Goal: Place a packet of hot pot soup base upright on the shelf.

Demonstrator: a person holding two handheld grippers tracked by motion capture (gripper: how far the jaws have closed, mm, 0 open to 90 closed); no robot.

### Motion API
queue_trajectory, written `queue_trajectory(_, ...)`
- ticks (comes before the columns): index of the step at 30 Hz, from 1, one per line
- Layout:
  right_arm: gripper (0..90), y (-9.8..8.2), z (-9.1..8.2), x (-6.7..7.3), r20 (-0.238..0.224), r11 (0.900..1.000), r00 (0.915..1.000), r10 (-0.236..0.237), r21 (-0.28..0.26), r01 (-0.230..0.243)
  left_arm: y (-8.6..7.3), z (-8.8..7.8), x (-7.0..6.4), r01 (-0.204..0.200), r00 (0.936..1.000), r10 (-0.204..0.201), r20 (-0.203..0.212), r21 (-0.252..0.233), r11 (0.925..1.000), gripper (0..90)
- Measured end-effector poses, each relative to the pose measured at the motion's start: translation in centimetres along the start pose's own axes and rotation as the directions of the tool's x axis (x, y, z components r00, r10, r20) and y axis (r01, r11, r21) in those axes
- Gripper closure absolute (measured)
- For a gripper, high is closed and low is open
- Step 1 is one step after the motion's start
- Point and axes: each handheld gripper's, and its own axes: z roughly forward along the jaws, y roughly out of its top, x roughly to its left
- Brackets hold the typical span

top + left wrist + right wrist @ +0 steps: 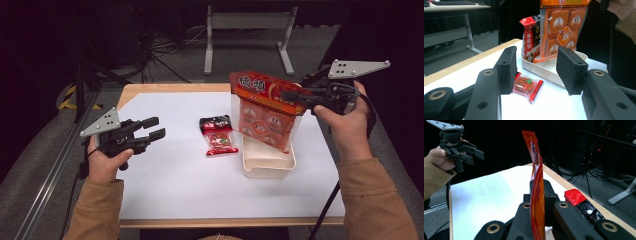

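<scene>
Hiding bag's (265,112) lower end: white tray (267,167) | right claw (295,96) clamped

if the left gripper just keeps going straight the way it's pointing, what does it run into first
Probably the small red packet on the table, low between the open jaws of the left gripper; if it clears that, the white tray comes next. Depth is hard to judge.

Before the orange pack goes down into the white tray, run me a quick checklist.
1. Right gripper clamped on the orange pack at its top edge: ok.
2. Pack's bottom over the white tray: ok.
3. Tray floor free under the pack: cannot tell, the pack hides it.
4. Red and black packet lies outside the tray, to its left: ok.
5. Left gripper open, empty, away from the tray: ok.
</scene>
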Motion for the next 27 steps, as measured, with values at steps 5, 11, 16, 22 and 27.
queue_trajectory(5, 90.0, -0.9, 0.1, -0.5, 0.003, 1.000, 0.9998, 0.020, -0.010, -0.020, -0.1, 0.0, 0.1, 0.002, 1.0000, -0.002, 0.002, 0.000, 1.0000, 51.7)
queue_trajectory(11, 90.0, -1.9, 0.4, -0.9, 0.029, 0.999, 0.9991, 0.032, 0.009, -0.032, -0.1, -0.1, 0.1, 0.003, 1.0000, -0.003, -0.002, -0.002, 1.0000, 51.9)
queue_trajectory(16, 90.0, -2.6, 0.2, -1.3, 0.042, 0.999, 0.9981, 0.044, 0.001, -0.044, -0.2, 0.0, 0.1, 0.005, 1.0000, -0.005, 0.000, -0.001, 1.0000, 51.8)
queue_trajectory(22, 90.0, -3.0, -0.1, -1.4, 0.079, 0.999, 0.9962, 0.037, 0.021, -0.039, -0.2, 0.0, 0.1, 0.005, 1.0000, -0.005, -0.001, -0.001, 1.0000, 51.8)
queue_trajectory(27, 90.0, -3.7, 0.2, -1.5, 0.122, 0.998, 0.9922, 0.023, 0.061, -0.030, -0.2, 0.0, 0.1, 0.005, 1.0000, -0.005, 0.000, 0.002, 1.0000, 51.8)
